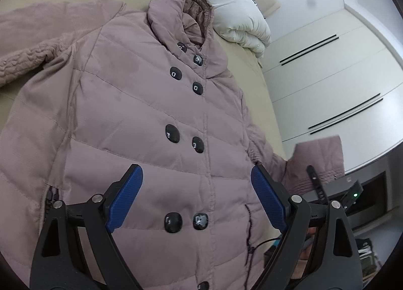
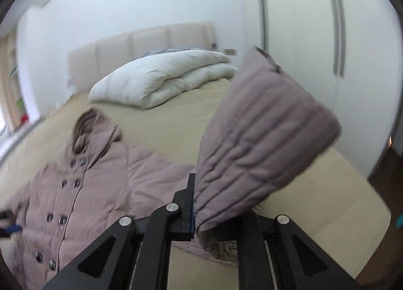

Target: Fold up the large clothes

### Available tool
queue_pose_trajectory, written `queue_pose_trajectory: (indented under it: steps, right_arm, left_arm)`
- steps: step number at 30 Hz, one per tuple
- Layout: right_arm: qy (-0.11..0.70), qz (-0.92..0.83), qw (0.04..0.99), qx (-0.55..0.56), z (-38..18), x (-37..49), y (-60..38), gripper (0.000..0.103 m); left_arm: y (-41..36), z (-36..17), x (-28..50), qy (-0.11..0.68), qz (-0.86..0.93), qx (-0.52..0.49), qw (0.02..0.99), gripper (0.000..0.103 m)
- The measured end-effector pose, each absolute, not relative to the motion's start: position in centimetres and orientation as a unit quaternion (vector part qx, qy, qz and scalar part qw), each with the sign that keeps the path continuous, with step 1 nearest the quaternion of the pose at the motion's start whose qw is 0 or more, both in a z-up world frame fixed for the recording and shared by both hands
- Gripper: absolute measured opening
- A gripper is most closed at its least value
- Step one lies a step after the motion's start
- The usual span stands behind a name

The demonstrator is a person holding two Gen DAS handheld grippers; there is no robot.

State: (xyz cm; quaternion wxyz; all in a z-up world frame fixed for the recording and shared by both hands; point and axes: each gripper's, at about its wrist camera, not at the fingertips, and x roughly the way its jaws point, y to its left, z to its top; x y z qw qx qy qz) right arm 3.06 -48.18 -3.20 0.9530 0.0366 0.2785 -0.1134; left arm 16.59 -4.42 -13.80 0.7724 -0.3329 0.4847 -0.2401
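Observation:
A mauve quilted coat (image 1: 141, 113) with dark buttons lies face up on the beige bed (image 1: 267, 93), hood toward the duvet. My left gripper (image 1: 196, 189) is open and hovers just above the coat's lower front, holding nothing. My right gripper (image 2: 201, 204) is shut on the coat's right sleeve cuff (image 2: 262, 144) and holds it lifted above the bed; the cuff hides the right finger. The coat body (image 2: 75, 189) lies at lower left in the right wrist view. The raised sleeve (image 1: 317, 161) also shows in the left wrist view, with the right gripper's finger beside it.
A folded white duvet (image 1: 231, 8) (image 2: 166, 76) lies at the head of the bed by the padded headboard (image 2: 141, 43). White wardrobe doors (image 1: 327, 76) stand along the bed's right side. A dark cabinet with a device showing a green light (image 1: 355, 194) is at right.

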Motion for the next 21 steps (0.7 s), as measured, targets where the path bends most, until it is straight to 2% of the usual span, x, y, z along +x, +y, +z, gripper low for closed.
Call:
queue_pose_trajectory:
  steps: [5, 10, 16, 17, 18, 19, 20, 21]
  right_arm:
    - [0.305, -0.029, 0.942, -0.14, -5.6, 7.1, -34.8, 0.012]
    - [0.319, 0.008, 0.922, -0.22, -8.7, 6.6, -28.3, 0.012]
    - [0.302, 0.037, 0.911, -0.278, -10.4, 5.3, -24.5, 0.012]
    - [0.301, 0.041, 0.91, -0.283, -10.4, 4.9, -24.3, 0.012]
    - [0.301, 0.044, 0.908, -0.287, -11.0, 5.7, -22.7, 0.012]
    - [0.301, 0.047, 0.908, -0.289, -11.5, 6.1, -22.1, 0.013]
    - [0.301, 0.047, 0.907, -0.29, -11.7, 6.2, -21.7, 0.014]
    - [0.302, 0.047, 0.908, -0.288, -12.0, 6.6, -21.3, 0.018]
  left_arm:
    - [-4.2, -15.1, 18.2, 0.487, -0.284, -0.406, 0.719, 0.091]
    - [-4.7, -16.0, 20.0, 0.492, -0.321, -0.459, 0.666, 0.096]
    - [-6.6, -16.9, 22.3, 0.522, -0.336, -0.441, 0.648, 0.096]
    - [-6.9, -17.1, 22.5, 0.528, -0.336, -0.437, 0.646, 0.085]
    - [-7.2, -17.6, 22.7, 0.536, -0.337, -0.435, 0.64, 0.057]
    - [-7.6, -18.0, 22.9, 0.546, -0.335, -0.43, 0.636, 0.042]
    - [-7.7, -18.4, 23.1, 0.553, -0.332, -0.43, 0.632, 0.029]
    - [-7.6, -18.6, 23.3, 0.554, -0.332, -0.43, 0.631, 0.027]
